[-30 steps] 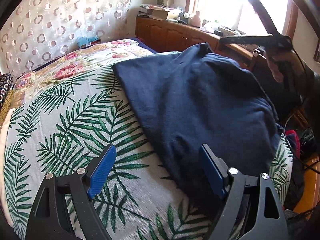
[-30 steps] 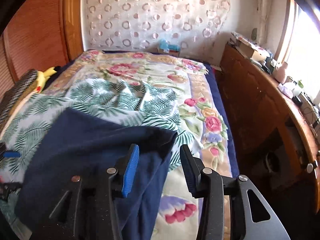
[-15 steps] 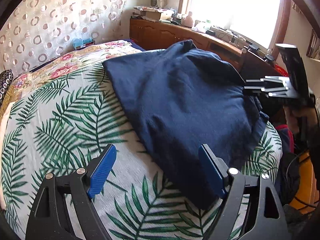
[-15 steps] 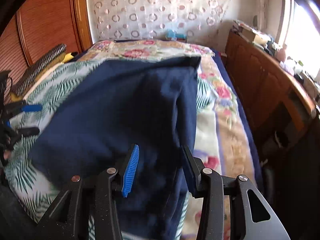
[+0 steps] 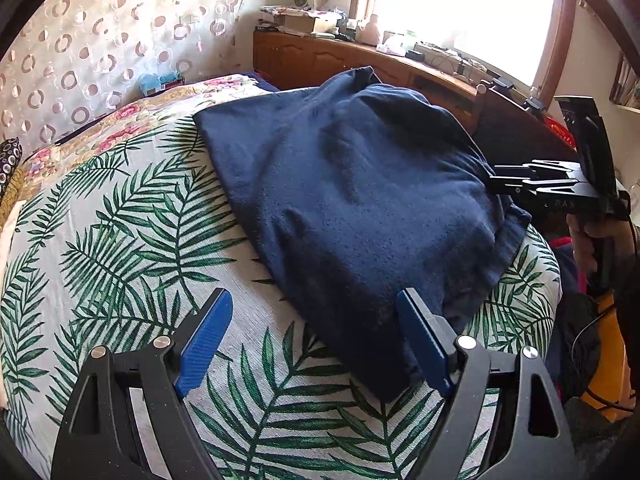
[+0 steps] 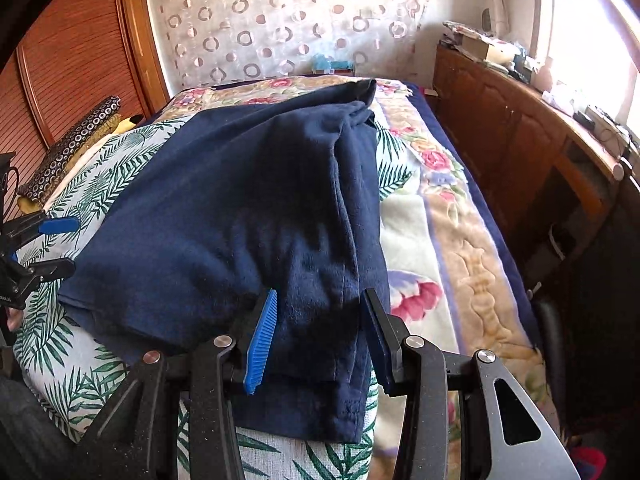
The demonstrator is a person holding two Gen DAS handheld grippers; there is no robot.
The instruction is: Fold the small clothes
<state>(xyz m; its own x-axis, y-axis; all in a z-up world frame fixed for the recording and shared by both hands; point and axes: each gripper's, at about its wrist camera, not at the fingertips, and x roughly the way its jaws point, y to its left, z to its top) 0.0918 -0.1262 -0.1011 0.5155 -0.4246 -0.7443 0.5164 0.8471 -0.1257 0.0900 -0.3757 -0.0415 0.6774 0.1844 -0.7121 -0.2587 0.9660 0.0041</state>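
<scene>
Folding this navy garment [image 6: 240, 216] lying on the palm-leaf bedspread [image 5: 120, 240]: right gripper [image 6: 320, 340] half-open straddling its hem, left gripper [image 5: 316, 344] wide open, empty; pinch before lifting.

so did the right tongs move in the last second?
Yes. In the right wrist view the right tongs pulled back toward the near bed edge: the circle-pattern curtain looks farther off, and the navy garment now lies between the fingers.
</scene>
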